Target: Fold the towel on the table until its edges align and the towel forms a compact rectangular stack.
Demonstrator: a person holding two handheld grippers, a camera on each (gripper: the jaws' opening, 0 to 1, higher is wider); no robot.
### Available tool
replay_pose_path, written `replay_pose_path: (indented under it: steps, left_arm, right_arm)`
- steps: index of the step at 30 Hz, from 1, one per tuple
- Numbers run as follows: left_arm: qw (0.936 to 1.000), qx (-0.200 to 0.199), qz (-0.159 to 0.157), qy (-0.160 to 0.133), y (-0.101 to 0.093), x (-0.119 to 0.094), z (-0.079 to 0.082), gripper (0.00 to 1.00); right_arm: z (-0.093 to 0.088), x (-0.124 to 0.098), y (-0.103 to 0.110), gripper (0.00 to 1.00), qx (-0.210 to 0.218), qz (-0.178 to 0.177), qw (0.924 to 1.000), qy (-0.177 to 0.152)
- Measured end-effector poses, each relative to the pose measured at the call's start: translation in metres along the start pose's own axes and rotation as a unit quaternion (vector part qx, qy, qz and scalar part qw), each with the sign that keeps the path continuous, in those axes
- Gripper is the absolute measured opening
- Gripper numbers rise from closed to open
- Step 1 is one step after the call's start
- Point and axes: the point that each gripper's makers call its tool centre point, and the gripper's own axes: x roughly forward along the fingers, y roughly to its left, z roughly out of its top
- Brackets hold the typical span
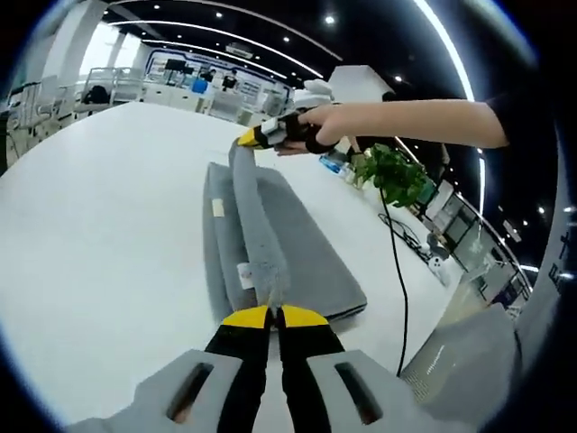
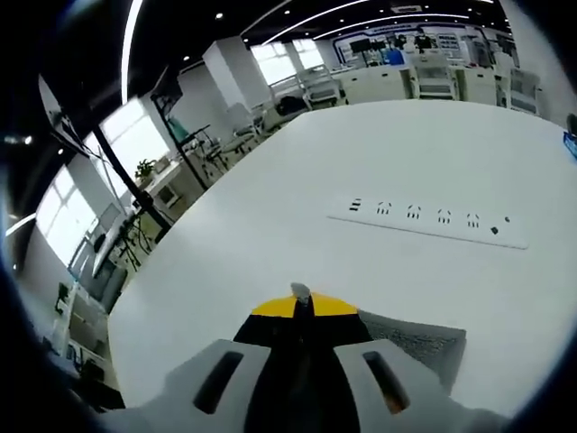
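Well, soft grey towel [image 1: 261, 244], rect. folds

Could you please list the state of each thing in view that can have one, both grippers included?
towel: grey, partly folded on the table, one edge lifted into a taut ridge between the two grippers.
left gripper: shut on the near end of the towel's edge.
right gripper: shut on the far end of the edge, held in a hand.
power strip: lying flat on the table, nothing plugged in.
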Motion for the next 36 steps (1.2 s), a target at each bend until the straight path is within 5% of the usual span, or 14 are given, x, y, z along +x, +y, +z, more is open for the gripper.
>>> replay_pose_path:
  steps: [15, 23, 26, 36]
  left_arm:
    - [0.9987, -0.048, 0.016, 0.009, 0.015, 0.005, -0.016, 0.06]
    - [0.9984, -0.048, 0.028, 0.008, 0.024, 0.002, -0.011, 0.12]
    - [0.9985, -0.045, 0.031, 0.006, 0.027, 0.002, -0.007, 0.14]
    - [0.9992, -0.025, 0.031, 0.007, 0.026, 0.012, 0.006, 0.16]
  right_arm:
    - [-0.009, 0.036, 0.004, 0.11, -0.012, 0.021, 0.9997, -0.001]
    - [-0.013, 0.032, 0.006, 0.14, -0.031, 0.025, 0.9992, -0.002]
    - [-0.015, 0.028, 0.007, 0.15, -0.082, 0.023, 0.9964, 0.005]
    - [-0.021, 0.008, 0.004, 0.21, -0.081, 0.028, 0.9963, 0.005]
